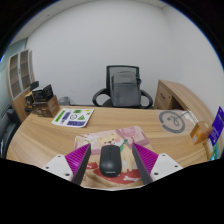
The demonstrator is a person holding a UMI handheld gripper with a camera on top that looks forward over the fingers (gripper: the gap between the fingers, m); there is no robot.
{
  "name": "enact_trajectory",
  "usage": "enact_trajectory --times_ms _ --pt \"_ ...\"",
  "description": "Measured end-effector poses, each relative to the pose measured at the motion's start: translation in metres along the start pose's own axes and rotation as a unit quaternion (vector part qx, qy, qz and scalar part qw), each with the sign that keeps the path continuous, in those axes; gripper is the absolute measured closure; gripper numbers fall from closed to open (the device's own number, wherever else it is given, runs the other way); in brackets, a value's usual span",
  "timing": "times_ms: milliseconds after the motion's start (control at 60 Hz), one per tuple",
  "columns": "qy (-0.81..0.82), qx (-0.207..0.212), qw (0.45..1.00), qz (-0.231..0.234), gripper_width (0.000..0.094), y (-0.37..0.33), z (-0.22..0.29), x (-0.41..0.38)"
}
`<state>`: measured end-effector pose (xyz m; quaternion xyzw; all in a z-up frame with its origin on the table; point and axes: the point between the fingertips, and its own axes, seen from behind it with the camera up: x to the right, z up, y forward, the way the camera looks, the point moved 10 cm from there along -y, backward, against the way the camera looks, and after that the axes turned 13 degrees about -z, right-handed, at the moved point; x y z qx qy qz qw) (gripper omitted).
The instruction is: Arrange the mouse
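A black computer mouse (109, 159) lies on a picture-printed mouse mat (123, 139) on the wooden desk (150, 125). My gripper (110, 166) has its two fingers on either side of the mouse, with the purple pads (80, 159) facing it. The mouse stands between the fingers with a small gap at each side and rests on the mat. The fingers are open about it.
A black office chair (124, 86) stands behind the desk against a white wall. A green-and-white booklet (72, 117) lies at the left, a black device (43, 100) at the far left. A round grey item (174, 121) and a purple-orange box (216, 125) sit at the right.
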<state>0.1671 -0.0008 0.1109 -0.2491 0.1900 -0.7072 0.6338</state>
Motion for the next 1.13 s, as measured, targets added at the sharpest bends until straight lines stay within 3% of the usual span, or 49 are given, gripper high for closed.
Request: enact_trajectory --times_ms 33,250,567,783,1133 --pt "-0.002 0.001 1.0 -0.008 0.0057 -0.02 0.005 0.009" --pt "-0.002 0.003 1.0 -0.003 0.0073 -0.173 0.003 0.062" --pt "-0.004 -0.016 0.999 -0.038 0.007 -0.33 -0.068 0.13" --pt "0.004 -0.036 0.998 -0.053 0.0071 -0.374 -0.112 0.147" --pt "-0.006 -0.032 0.997 -0.067 0.0079 -0.377 -0.132 0.158"
